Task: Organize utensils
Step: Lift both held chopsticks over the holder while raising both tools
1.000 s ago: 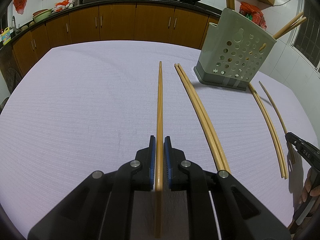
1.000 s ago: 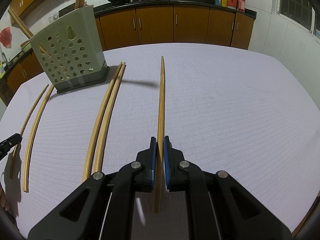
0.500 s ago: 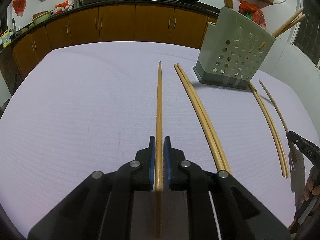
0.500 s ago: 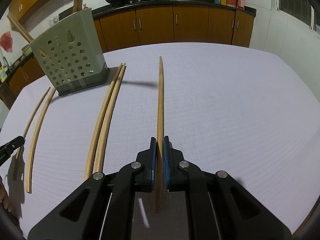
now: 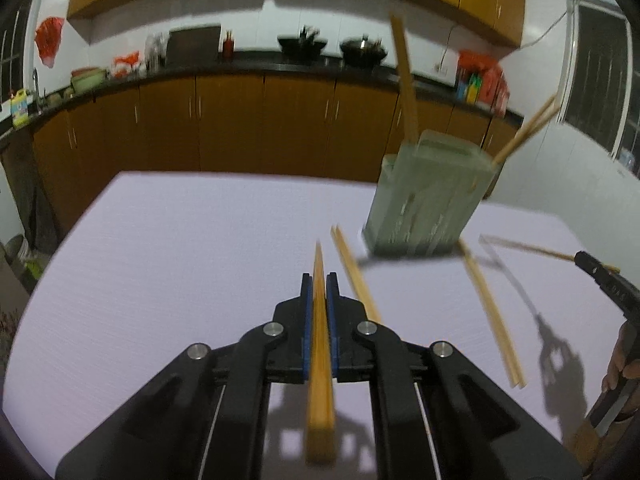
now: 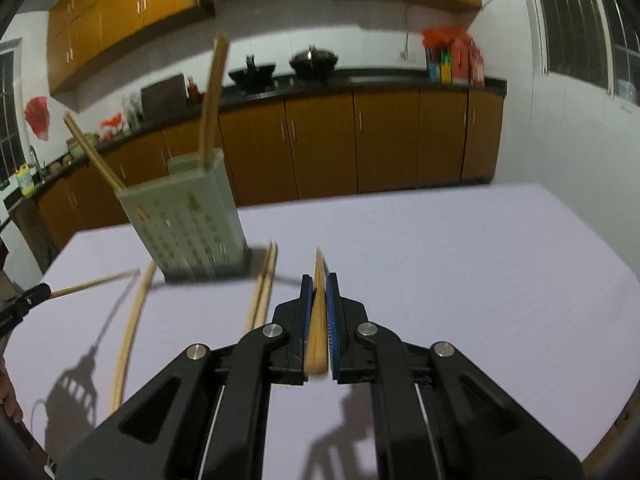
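Note:
My left gripper (image 5: 319, 280) is shut on a wooden chopstick (image 5: 319, 344), held above the lilac table (image 5: 180, 260). My right gripper (image 6: 319, 280) is shut on another chopstick (image 6: 317, 320), also off the cloth. Each gripper shows at the edge of the other view, the right gripper (image 5: 592, 270) and the left gripper (image 6: 28, 300), each with its stick pointing inward. The grey-green perforated holder (image 5: 430, 196) (image 6: 188, 224) stands upright ahead with several chopsticks (image 5: 404, 80) in it. A pair of chopsticks (image 5: 354, 270) (image 6: 264, 288) lies between the grippers. More chopsticks (image 5: 492, 320) (image 6: 130, 332) lie by the holder.
Brown kitchen cabinets (image 5: 240, 120) and a black counter with woks run behind the table. A person's hand (image 5: 618, 364) grips the right tool. The cloth spreads bare left of the left gripper and right of the right gripper. The views are motion-blurred.
Both grippers have risen and tipped upward, lifting their chopsticks off the cloth. The holder and the loose chopsticks have stayed where they were.

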Demonstrator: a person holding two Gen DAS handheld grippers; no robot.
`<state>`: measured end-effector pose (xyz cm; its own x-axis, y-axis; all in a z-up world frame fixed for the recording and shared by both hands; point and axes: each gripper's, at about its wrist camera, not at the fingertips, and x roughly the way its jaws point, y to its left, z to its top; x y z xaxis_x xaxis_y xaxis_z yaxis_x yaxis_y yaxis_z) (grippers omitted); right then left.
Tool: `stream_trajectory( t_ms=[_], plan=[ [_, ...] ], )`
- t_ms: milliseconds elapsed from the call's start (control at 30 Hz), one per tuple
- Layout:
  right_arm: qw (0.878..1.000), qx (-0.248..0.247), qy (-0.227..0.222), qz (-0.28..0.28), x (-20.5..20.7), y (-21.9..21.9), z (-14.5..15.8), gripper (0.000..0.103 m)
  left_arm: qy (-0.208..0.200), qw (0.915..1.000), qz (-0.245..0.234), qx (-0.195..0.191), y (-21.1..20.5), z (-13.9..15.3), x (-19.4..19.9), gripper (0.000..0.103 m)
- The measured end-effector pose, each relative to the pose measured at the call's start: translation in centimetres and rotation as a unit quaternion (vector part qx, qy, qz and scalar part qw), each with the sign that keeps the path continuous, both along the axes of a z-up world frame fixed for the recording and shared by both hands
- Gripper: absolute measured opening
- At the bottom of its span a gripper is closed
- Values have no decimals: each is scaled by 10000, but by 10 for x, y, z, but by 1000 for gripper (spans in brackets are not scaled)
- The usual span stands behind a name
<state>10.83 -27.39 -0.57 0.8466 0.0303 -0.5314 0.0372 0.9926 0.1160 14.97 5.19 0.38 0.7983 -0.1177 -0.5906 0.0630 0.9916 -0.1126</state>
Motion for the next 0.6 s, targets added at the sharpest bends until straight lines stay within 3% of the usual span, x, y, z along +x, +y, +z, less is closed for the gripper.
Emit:
stream_trajectory(
  t_ms=[400,600],
  plan=[
    [9979,8,-648,37,4,-2,51,8,-892,9958,-186,-111,-4,74,3,8],
    [9925,343,-1118,350,2,1,97,8,-1318,9898,-479,-238,-21,113,1,8]
  ],
)
